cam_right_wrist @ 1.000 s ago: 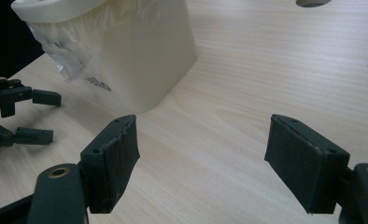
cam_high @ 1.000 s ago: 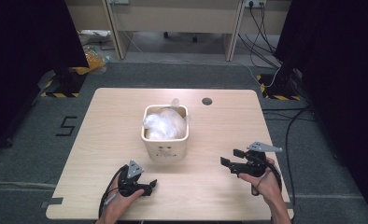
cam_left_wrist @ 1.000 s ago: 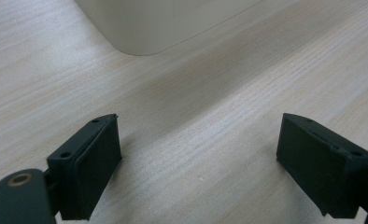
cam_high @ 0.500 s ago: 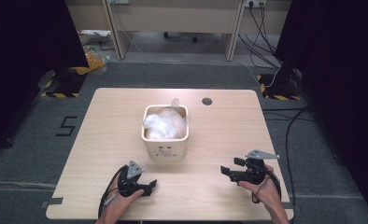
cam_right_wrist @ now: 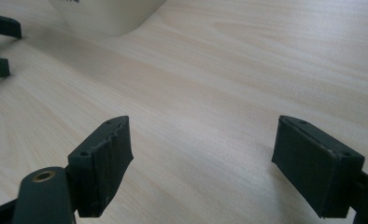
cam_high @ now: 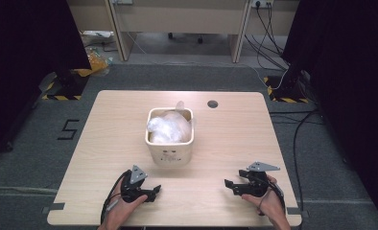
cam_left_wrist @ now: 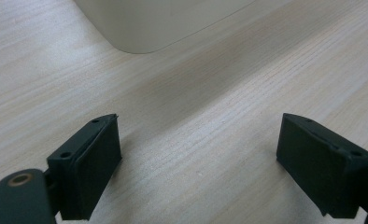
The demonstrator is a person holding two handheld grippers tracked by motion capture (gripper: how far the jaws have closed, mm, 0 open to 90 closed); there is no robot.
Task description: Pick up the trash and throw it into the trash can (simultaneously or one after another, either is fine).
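We've got both grippers parked low at the near edge of the table [cam_high: 105,124], nothing held. Left gripper [cam_high: 153,191]: jaws wide apart, bare wood btwn them in the left gripper view. Right gripper [cam_high: 231,184]: same, jaws spread, empty, w/ plain tabletop in the gap.

The thing nearest us is the cream square bin [cam_high: 171,139], standing upright mid-table, w/ a crumpled clear plastic bag [cam_high: 168,128] bunched inside and poking a bit above the rim at the far side. No long axis to speak of: the bin is roughly square from above, tapering downward, opening straight up.

Key relation: the bin lies ahead of both sets of fingertips and btwn them. From the left fingertips it's forward and slightly to the inside, close by; its rounded lower corner [cam_left_wrist: 140,28] sits just beyond the jaw tips in the left gripper view. From the right fingertips it's forward and well off to the inside, farther away; in the right gripper view its base [cam_right_wrist: 107,16] shows at upper left, w/ the left gripper's tips [cam_right_wrist: 0,46] beyond.

So we judge the left hand is the nearer one to the bin; the right needs a longer diagonal reach. The bag would have to be approached from above the rim, since the walls block any side grab.
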